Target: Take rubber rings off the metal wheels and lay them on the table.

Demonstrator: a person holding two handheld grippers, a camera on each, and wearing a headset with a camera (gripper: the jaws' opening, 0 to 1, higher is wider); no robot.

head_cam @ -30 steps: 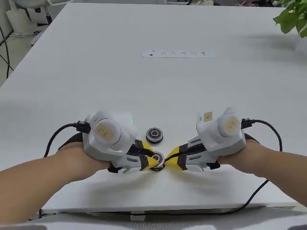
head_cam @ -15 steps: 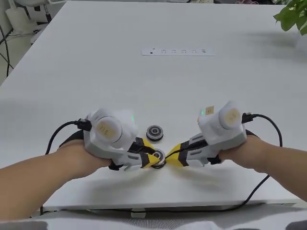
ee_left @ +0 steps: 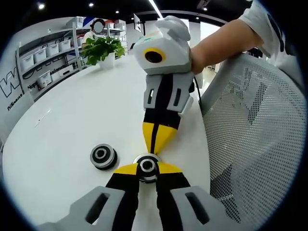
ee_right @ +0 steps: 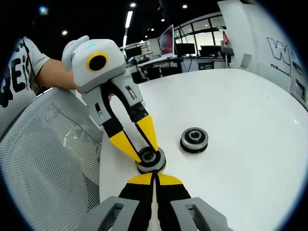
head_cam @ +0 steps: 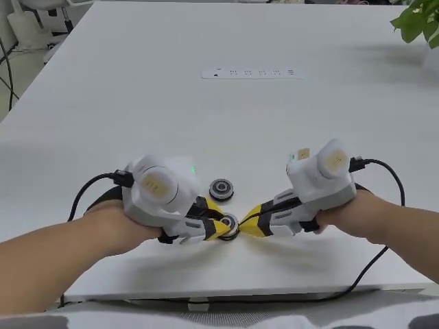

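Observation:
A small metal wheel [head_cam: 228, 224] with a black rubber ring sits near the table's front edge. My left gripper [head_cam: 221, 227] comes in from the left, and its yellow fingers [ee_right: 126, 143] are shut around the wheel [ee_right: 151, 159]. In the left gripper view the wheel [ee_left: 147, 166] sits between the jaws of the left gripper [ee_left: 147, 170]. My right gripper [head_cam: 241, 225] meets it from the right, with the tips of the right gripper [ee_right: 154, 177] pressed together on the ring at the wheel's rim. A second ringed wheel [head_cam: 221, 188] lies free just behind.
A white power strip [head_cam: 253, 73] lies flat farther back on the white table [head_cam: 137, 103]. Leaves of a potted plant [head_cam: 418, 20] reach in at the far right corner. A grey mesh chair [ee_left: 250, 134] stands against the table's near edge. Cables trail from both grippers.
The right gripper's body has lifted and drifted slightly right while its tips stay at the wheel. The left gripper and both wheels have hardly moved.

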